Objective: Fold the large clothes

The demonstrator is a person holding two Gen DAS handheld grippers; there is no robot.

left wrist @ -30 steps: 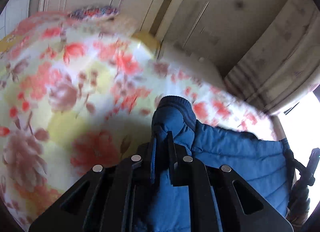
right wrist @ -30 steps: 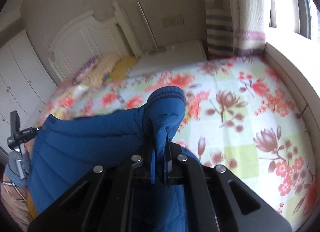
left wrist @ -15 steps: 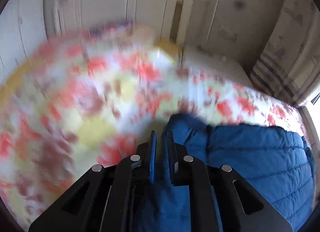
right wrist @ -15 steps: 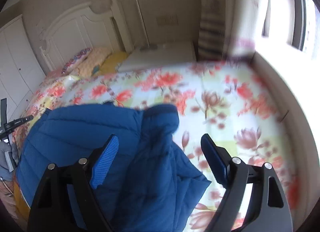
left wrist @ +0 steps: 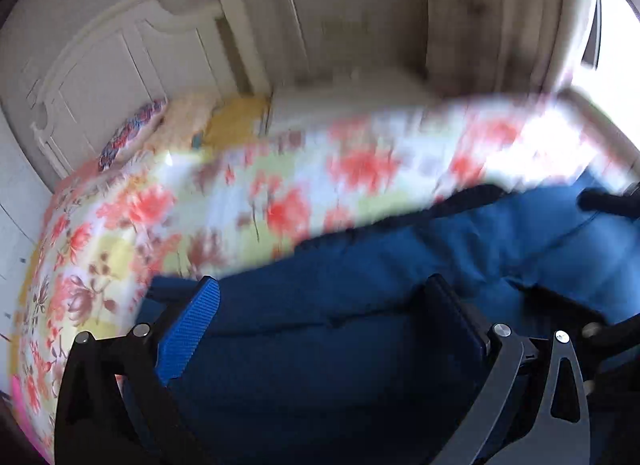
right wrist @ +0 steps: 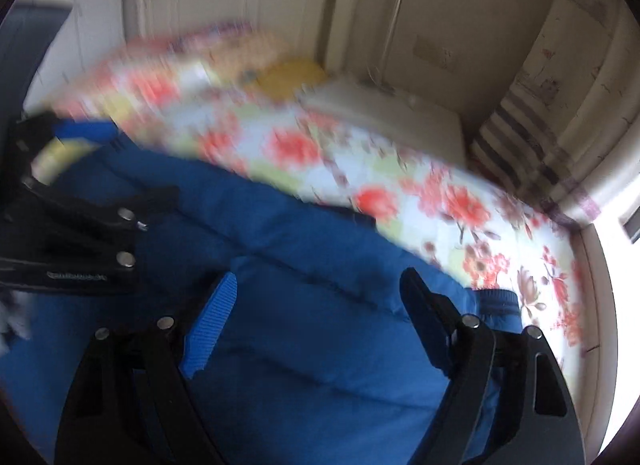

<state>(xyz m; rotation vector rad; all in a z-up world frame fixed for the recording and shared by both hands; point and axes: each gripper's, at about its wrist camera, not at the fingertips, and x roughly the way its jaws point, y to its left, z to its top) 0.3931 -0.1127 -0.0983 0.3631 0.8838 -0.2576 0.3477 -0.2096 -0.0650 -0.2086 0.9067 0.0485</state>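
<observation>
A blue quilted jacket lies spread on the floral bed sheet. My left gripper hovers over the jacket's near part. Its jaws are opening wide, and only the flat fabric below shows between them, with nothing pinched. My right gripper also stands open above the jacket, its pads clear of the cloth. A ribbed sleeve cuff lies loose just right of its right finger. The right wrist view shows the left gripper at the left edge. Both views are motion-blurred.
A white headboard and patterned pillows stand at the far end of the bed. A white nightstand and a striped curtain lie beyond the sheet. Bright window light fills the right side.
Both grippers were shut on the blue sleeve cuffs. The right one opened first, then the left; the cuffs dropped onto the jacket. Both hands swung sideways and rolled.
</observation>
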